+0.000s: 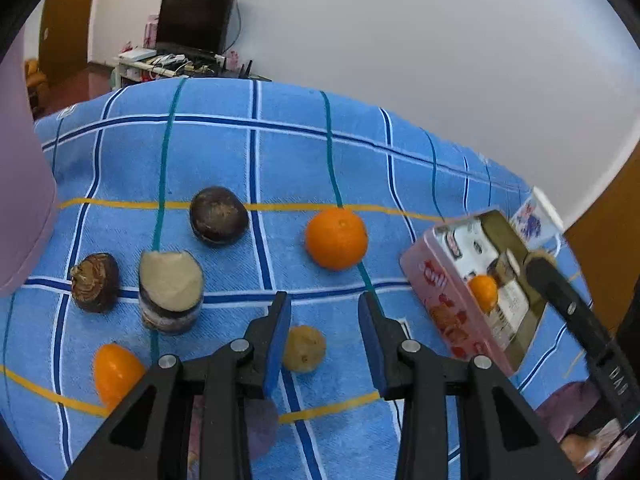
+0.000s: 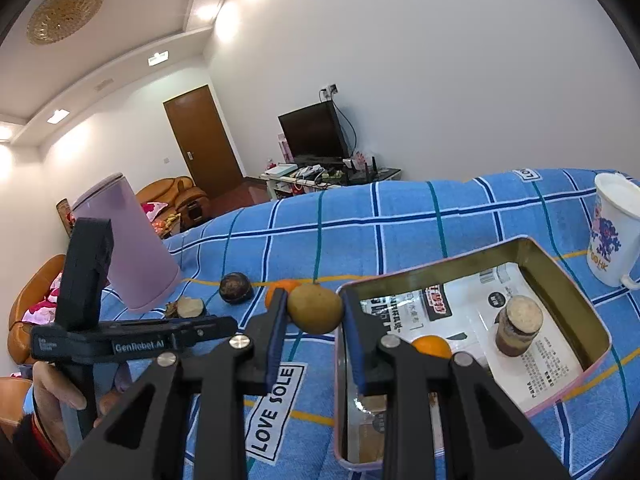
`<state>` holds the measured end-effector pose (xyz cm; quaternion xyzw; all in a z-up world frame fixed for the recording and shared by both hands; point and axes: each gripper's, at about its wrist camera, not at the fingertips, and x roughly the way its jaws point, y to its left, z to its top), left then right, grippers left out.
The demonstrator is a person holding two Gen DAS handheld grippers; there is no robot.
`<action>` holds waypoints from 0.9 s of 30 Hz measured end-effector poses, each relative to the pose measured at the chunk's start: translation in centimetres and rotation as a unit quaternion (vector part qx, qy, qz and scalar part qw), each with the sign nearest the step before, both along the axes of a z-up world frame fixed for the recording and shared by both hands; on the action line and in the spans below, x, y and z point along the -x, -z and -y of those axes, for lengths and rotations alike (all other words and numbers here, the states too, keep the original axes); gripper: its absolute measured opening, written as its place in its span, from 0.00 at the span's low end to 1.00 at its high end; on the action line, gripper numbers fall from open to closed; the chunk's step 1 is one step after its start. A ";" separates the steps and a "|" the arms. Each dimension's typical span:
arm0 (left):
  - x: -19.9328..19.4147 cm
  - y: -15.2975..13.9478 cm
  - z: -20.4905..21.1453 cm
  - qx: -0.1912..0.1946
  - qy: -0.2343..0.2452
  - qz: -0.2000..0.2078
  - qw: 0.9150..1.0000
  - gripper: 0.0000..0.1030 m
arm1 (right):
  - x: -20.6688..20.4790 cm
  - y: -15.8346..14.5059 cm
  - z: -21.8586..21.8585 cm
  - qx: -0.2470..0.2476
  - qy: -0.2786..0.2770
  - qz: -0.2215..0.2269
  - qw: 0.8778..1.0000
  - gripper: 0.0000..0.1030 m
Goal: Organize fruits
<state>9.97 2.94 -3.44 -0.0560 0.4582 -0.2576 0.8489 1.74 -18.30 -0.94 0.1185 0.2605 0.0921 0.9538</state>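
Right tongs (image 2: 314, 312) are clamped on a small yellow-brown fruit (image 2: 316, 307), held just left of the open tin (image 2: 560, 264). Left tongs (image 1: 324, 332) stand slightly apart and empty above a pale round fruit (image 1: 304, 348) on the blue checked cloth (image 1: 280, 140).

Progress: early to middle. The tin holds an orange piece (image 2: 431, 346) and a cut brown fruit (image 2: 518, 330). Several remain outside, including an orange (image 1: 336, 238) and a dark fruit (image 1: 219, 216).

Legible: "LOVE SOLE" tag (image 2: 274, 412); "GenRobot.AI" on the left handle (image 2: 138, 346).
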 end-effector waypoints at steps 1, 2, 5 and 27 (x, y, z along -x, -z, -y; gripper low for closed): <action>0.4 0.1 0.6 -0.012 0.008 0.003 1.000 0.36 | 0.0 0.0 0.0 0.000 0.000 0.000 1.000 0.30; 0.6 0.1 1.2 -0.025 0.016 0.009 1.000 0.36 | 0.0 0.0 0.0 0.000 0.000 0.000 1.000 0.30; 1.9 -0.7 2.3 -0.050 0.034 0.049 0.997 0.36 | 0.0 0.0 0.1 -0.003 0.000 0.000 1.000 0.30; 0.5 0.9 2.7 -0.148 -0.007 0.054 0.988 0.33 | -0.1 0.0 -0.2 -0.003 -0.003 -0.004 1.000 0.30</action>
